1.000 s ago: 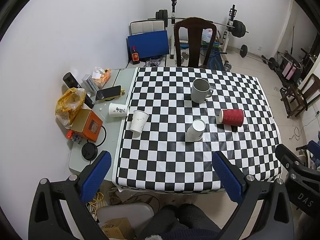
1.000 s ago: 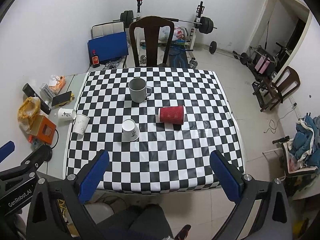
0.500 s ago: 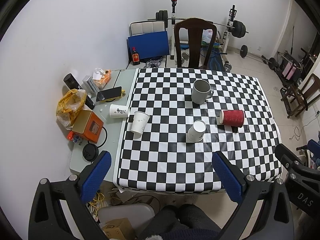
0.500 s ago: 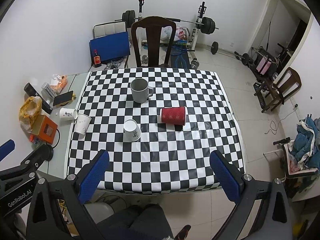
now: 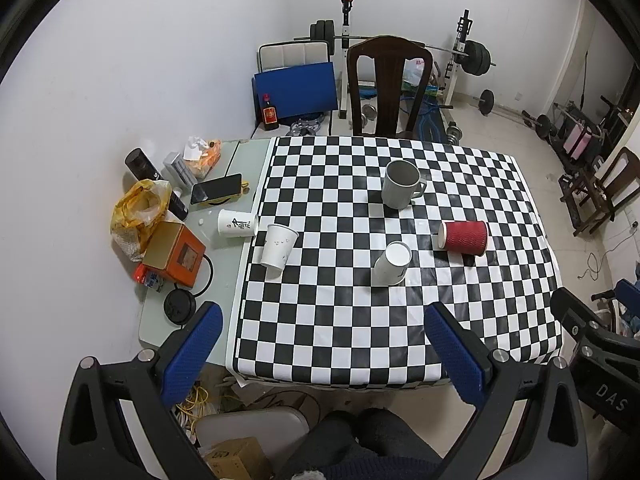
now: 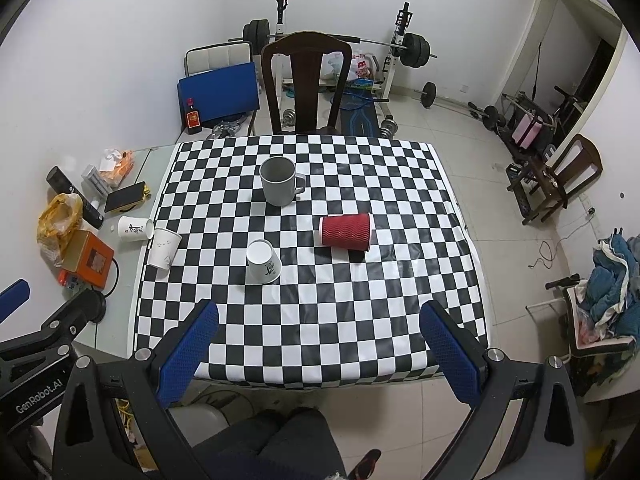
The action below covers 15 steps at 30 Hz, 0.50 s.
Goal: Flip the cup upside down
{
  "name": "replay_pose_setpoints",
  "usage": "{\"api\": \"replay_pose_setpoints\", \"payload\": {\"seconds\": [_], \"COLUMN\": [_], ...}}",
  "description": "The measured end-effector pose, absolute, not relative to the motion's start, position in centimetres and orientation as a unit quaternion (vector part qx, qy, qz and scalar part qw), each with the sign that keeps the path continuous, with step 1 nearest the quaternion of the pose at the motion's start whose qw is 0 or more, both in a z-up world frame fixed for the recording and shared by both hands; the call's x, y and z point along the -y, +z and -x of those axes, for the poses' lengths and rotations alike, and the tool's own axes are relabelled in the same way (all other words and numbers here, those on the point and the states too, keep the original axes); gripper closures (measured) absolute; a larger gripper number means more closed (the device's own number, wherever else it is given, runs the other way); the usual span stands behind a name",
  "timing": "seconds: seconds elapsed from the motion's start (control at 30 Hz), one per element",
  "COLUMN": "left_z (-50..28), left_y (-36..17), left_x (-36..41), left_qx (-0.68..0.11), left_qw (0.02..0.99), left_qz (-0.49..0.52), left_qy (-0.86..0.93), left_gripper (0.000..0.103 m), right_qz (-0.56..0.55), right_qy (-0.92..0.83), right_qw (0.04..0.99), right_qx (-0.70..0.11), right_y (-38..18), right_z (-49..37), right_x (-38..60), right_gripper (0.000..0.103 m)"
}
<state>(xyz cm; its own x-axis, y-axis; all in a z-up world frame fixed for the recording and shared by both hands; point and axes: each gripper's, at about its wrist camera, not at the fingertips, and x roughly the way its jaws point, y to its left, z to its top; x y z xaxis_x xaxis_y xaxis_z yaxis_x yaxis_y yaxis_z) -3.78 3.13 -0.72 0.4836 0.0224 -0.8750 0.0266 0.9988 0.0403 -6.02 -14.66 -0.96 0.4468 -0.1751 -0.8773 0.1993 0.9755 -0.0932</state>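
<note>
On the checkered table (image 5: 360,320) (image 6: 320,312) stand a grey mug (image 5: 400,184) (image 6: 279,181) upright, a white paper cup (image 5: 392,264) (image 6: 263,261) upside down, and a second white paper cup (image 5: 278,246) (image 6: 163,248) upright at the left edge. A red ribbed cup (image 5: 464,237) (image 6: 346,231) lies on its side. My left gripper (image 5: 320,352) and right gripper (image 6: 320,350) are both open and empty, held high above the near table edge, far from all the cups.
A side table (image 5: 224,240) at left holds a lying white cup (image 5: 236,223), an orange box (image 5: 174,254), a yellow bag, a phone and a dark bottle. A wooden chair (image 5: 388,88) stands behind the table. Weights and a bench fill the back.
Both grippers have drifted slightly back and up; the table looks a little farther away. No cup has moved.
</note>
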Motion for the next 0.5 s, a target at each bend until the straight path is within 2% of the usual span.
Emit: {"api": "replay_pose_setpoints", "payload": {"seconds": [0.5], "left_z": [3.75], "left_y": [-0.72], "left_x": [-3.15], "left_qx": [-0.509], "left_qw": [0.86], "left_qz": [-0.025], "left_qy": [-0.001], "left_gripper": [0.0], "right_qz": [-0.013], "right_qy": [-0.108], "right_qw": [0.85], "right_qx": [-0.515], "right_y": [-0.94], "right_z": [5.92], "right_x": [14.79], "right_gripper": [0.001]}}
